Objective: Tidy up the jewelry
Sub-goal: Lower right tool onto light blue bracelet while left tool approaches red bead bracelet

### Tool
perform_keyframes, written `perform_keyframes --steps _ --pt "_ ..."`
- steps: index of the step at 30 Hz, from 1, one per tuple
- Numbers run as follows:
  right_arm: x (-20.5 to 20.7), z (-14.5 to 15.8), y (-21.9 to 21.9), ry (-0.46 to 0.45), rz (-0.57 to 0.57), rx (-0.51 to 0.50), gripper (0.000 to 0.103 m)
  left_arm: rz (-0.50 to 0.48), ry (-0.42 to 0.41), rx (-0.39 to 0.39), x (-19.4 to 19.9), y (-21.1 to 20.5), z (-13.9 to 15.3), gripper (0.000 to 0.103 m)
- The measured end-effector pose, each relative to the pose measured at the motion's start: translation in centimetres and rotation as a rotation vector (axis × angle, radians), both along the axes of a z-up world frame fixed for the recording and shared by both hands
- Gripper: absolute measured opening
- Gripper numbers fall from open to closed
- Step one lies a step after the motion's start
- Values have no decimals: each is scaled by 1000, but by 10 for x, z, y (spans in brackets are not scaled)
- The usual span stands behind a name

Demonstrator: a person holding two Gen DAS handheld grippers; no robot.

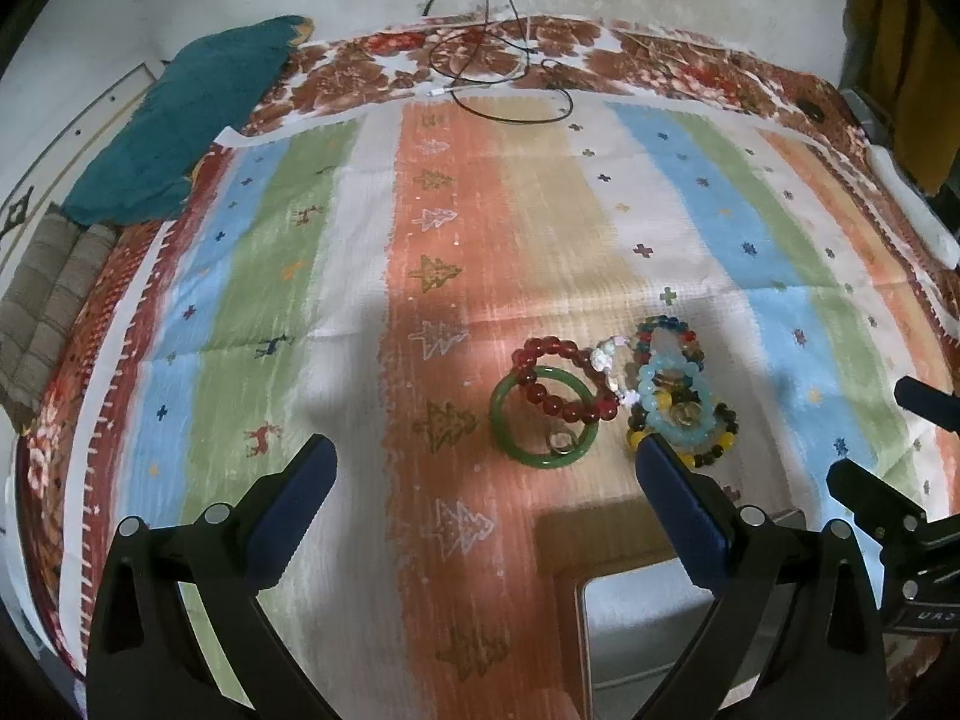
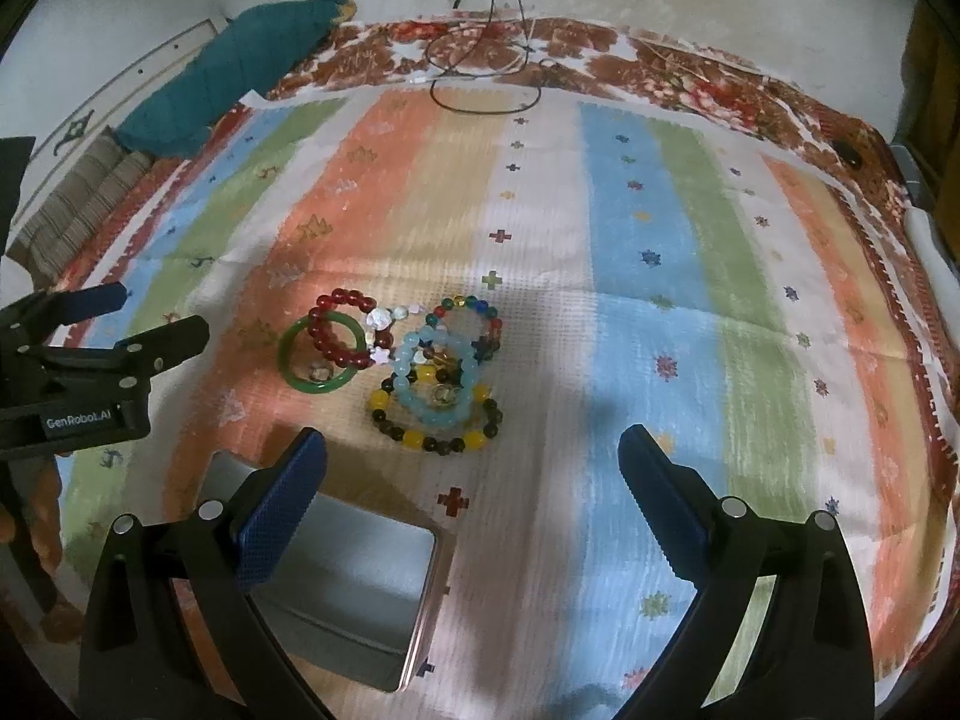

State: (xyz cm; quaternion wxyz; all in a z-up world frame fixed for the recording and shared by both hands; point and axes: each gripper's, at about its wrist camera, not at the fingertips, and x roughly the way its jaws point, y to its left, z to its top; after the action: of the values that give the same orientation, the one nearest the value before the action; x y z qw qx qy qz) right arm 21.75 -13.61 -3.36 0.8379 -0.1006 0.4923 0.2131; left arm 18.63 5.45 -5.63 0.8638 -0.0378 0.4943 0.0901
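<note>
Both grippers are released, with jaws spread wide and holding nothing. The left gripper (image 1: 486, 462) hangs above the striped cloth (image 1: 360, 240), and the right gripper (image 2: 471, 450) hangs to its right. The jewelry lies in a small pile on the cloth: a green bangle (image 2: 297, 381) on the left, a red bead bracelet (image 2: 342, 330) overlapping it, a light blue bead bracelet (image 2: 420, 396) and a yellow and dark bead bracelet (image 2: 444, 441) nearer. An open metal box (image 2: 360, 588) stands near, just below the pile
</note>
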Motion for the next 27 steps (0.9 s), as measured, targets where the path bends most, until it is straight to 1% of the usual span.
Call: perform_keyframes --steps 3,14,19,23,26,27 --pt "5 -3 1 15 -2 2 99 -3 18 12 8 0 -6 97" --pt "30 -25 4 64 -25 -35 99 -3 63 1 35 11 -25 95" --pt "37 -33 10 81 -13 -48 98 1 99 -12 48 19 -41 90" --pt "44 -41 12 100 -20 -59 98 -13 103 -14 55 18 -43 90" --pt "50 -45 15 111 -25 -58 98 -23 110 -22 62 18 -47 85" --pt "52 -46 16 116 -24 -58 90 -25 113 -22 63 17 -48 84"
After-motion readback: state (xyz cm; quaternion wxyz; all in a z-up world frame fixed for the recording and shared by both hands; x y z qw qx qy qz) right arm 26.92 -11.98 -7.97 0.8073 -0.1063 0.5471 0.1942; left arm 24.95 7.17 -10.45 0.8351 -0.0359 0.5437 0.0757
